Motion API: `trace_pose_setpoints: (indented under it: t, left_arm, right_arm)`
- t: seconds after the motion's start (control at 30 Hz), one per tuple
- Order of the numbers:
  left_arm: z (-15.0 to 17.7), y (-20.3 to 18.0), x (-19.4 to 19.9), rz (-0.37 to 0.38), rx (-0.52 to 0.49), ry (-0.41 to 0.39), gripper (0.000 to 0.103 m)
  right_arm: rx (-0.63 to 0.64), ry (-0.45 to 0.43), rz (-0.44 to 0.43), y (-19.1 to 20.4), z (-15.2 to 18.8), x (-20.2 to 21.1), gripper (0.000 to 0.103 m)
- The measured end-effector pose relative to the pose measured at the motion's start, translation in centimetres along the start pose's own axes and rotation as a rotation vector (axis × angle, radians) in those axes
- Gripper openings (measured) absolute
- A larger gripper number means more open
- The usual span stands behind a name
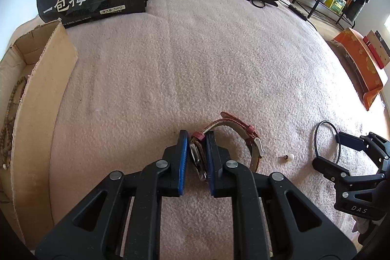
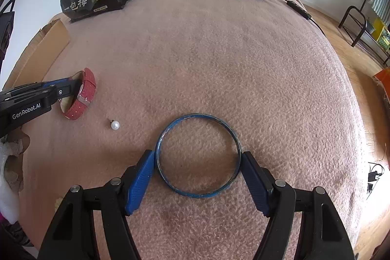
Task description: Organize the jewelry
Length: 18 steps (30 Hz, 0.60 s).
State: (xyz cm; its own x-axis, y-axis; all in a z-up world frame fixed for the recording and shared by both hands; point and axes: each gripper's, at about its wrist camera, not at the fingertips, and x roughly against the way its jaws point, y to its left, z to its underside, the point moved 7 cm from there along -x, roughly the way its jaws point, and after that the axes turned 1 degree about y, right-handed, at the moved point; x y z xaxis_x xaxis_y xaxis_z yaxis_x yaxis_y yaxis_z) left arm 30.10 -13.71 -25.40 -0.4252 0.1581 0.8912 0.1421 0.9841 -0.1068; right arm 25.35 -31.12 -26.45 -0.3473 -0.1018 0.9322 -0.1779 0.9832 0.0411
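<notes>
With bead strings already in the cardboard box (image 1: 36, 79) far left, our left claw (image 1: 197, 138) clenches the red-strapped watch (image 1: 243, 135), our right claw (image 2: 197, 157) brackets the blue bangle (image 2: 198, 155) without a confirmed squeeze, and the pearl earring (image 2: 115, 125) between them waits.

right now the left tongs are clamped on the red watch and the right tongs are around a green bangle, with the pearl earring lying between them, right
Not quite: the bangle is blue, not green, as the right wrist view shows. The rest holds: the left tongs are clamped on the red watch, the right tongs sit around the bangle, and the pearl earring lies between them on the pink blanket.
</notes>
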Motion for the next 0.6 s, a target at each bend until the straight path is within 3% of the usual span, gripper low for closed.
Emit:
trace_pose_setpoints:
  t: [0.6]
  left_arm:
    - [0.3,2.0,5.8,0.010,0.001,-0.080,0.012]
  right_arm:
    - [0.018,-0.103,-0.026,2.6,-2.4,4.3,0.074]
